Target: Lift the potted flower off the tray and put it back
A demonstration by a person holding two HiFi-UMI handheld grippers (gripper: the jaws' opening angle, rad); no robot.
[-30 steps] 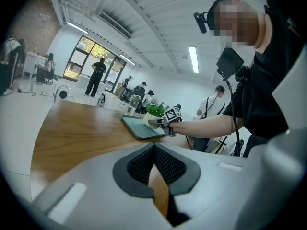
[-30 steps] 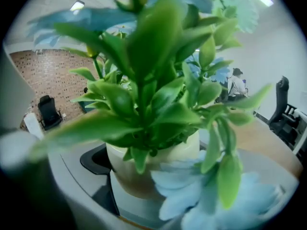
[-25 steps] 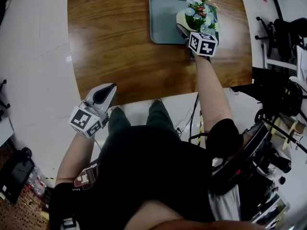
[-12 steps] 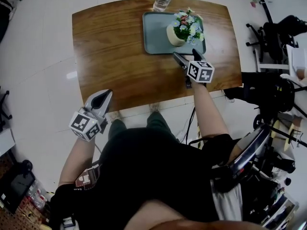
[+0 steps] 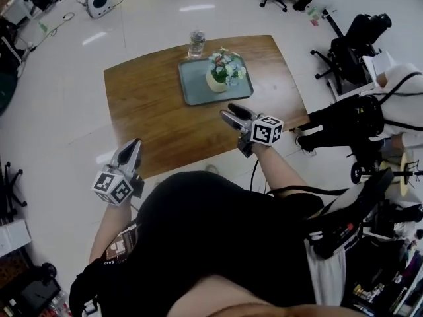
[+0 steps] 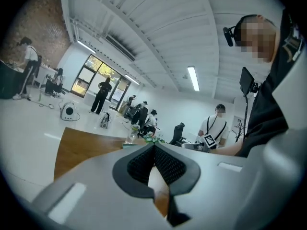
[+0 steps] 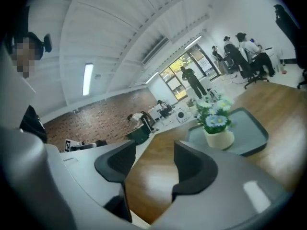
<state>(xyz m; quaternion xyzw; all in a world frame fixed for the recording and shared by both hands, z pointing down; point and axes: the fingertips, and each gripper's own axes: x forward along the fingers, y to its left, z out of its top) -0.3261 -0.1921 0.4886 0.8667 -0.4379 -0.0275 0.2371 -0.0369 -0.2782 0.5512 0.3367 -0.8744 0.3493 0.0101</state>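
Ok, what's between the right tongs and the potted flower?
Only bare table and the near rim of the tray, clear in the head view. The right tongs are closing with nothing between them; the potted flower stands on the tray.

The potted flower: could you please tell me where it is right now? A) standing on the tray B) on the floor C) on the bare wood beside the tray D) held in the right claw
A: the potted flower stands on the tray, while the right claw hangs apart from it, its jaws closing with nothing between them.
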